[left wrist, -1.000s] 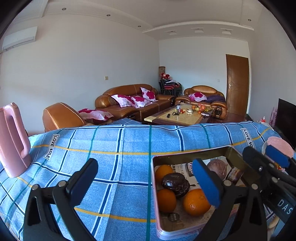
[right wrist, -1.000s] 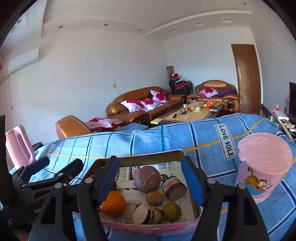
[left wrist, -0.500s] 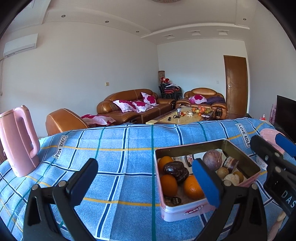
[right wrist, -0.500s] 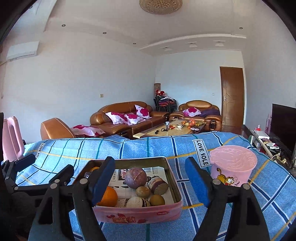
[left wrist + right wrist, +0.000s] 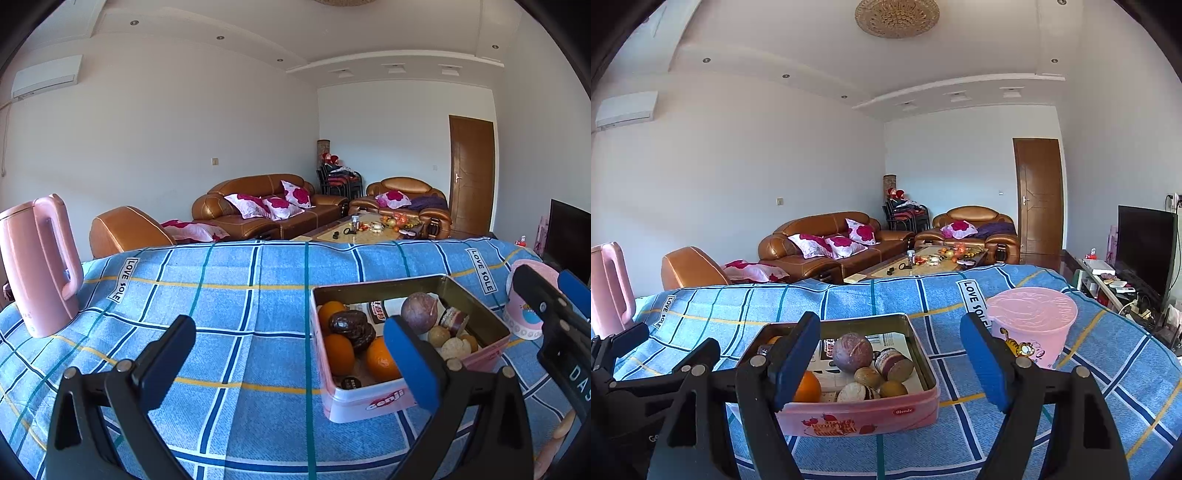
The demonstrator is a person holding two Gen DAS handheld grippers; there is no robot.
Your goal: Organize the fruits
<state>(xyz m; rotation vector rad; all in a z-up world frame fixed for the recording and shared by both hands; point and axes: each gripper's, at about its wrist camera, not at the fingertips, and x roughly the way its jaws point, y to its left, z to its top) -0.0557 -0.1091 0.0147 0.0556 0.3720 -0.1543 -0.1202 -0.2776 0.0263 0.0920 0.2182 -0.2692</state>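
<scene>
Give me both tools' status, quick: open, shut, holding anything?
Left tool: open, nothing between its fingers, above the cloth beside the pink tin.
Right tool: open, empty, short of the tin.

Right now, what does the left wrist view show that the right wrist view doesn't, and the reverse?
Only the left wrist view shows the dark brown fruit between the oranges and the whole pink kettle.

Only the right wrist view shows the pink cup's full embossed lid and cat print, plus the television.

Both show the pink tin holding the purple passion fruit on the blue checked cloth, and open, empty jaws.
</scene>
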